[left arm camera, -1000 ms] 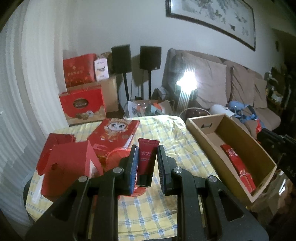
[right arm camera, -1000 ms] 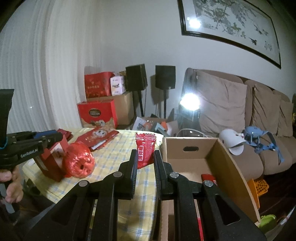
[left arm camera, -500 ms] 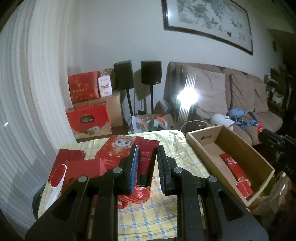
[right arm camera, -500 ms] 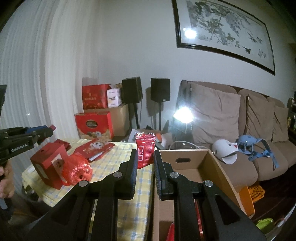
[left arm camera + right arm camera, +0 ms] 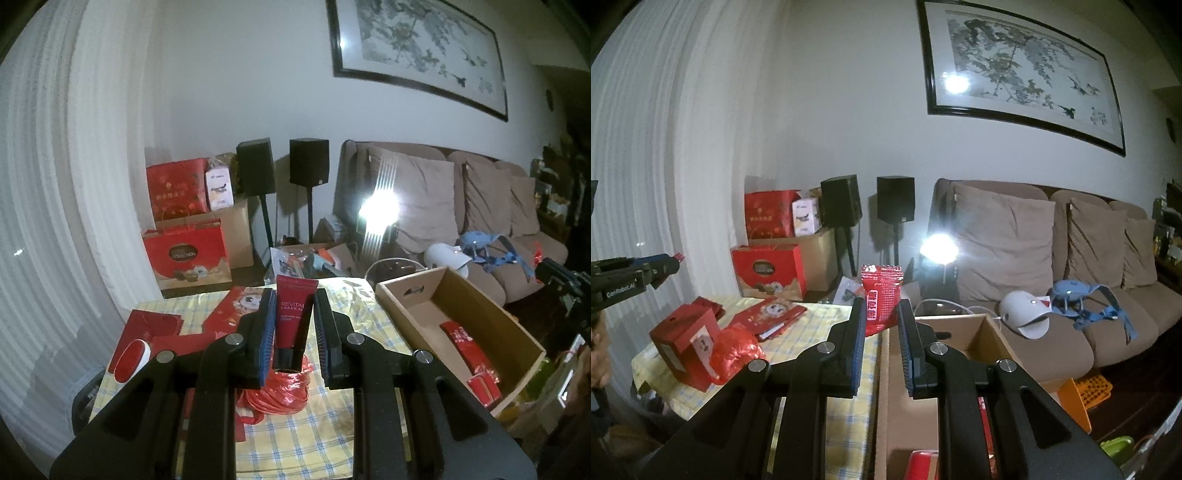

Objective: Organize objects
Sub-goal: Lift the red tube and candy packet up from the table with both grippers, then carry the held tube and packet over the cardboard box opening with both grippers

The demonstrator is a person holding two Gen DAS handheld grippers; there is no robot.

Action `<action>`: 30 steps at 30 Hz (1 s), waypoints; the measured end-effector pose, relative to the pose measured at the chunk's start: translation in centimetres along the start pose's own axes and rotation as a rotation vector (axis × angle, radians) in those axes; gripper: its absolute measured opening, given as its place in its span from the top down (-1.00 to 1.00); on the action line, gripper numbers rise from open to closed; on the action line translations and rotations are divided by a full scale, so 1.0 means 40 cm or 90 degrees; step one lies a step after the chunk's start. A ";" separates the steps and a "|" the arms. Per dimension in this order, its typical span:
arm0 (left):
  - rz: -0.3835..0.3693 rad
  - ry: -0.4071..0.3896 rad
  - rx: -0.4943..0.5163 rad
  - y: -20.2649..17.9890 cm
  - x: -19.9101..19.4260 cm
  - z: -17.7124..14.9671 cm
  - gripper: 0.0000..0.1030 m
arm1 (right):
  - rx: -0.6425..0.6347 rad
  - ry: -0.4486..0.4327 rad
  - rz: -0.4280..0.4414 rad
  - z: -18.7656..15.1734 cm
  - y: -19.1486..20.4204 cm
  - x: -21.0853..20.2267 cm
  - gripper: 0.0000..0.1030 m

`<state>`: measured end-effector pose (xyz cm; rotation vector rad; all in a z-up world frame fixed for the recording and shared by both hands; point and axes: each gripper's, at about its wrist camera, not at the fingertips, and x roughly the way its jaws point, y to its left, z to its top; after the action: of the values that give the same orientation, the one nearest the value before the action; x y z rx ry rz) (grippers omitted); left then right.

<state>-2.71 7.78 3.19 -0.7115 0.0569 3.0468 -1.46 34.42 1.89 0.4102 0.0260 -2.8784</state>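
Observation:
My left gripper [image 5: 293, 314] is shut on a dark red cosmetic tube [image 5: 293, 317], held upright with its black cap down, above the checked table [image 5: 369, 317]. My right gripper [image 5: 881, 314] is shut on a red snack packet [image 5: 881, 295], raised over the near end of the cardboard box [image 5: 897, 406]. In the left wrist view the cardboard box [image 5: 487, 317] lies at the right with red packets [image 5: 467, 343] inside. The left gripper [image 5: 670, 262] also shows at the left edge of the right wrist view.
On the table lie a red plastic bag [image 5: 733, 349], a red carton [image 5: 687, 341], a flat red box with a cartoon face [image 5: 772, 314] and a red-and-white item [image 5: 131, 354]. Behind stand red gift boxes [image 5: 186, 254], two speakers [image 5: 308, 160] and a sofa [image 5: 480, 206].
Both grippers have risen with their loads, so the table and box sit lower in both views. The right gripper has shifted over the box's near end. Neither grip has changed.

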 end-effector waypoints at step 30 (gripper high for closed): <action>-0.005 0.043 0.003 -0.018 0.077 -0.036 0.63 | -0.005 0.034 0.006 -0.021 0.003 0.047 0.69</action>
<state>-4.82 8.46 0.52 -0.8132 0.0607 3.0131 -2.95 33.91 0.58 0.4836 0.0440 -2.8573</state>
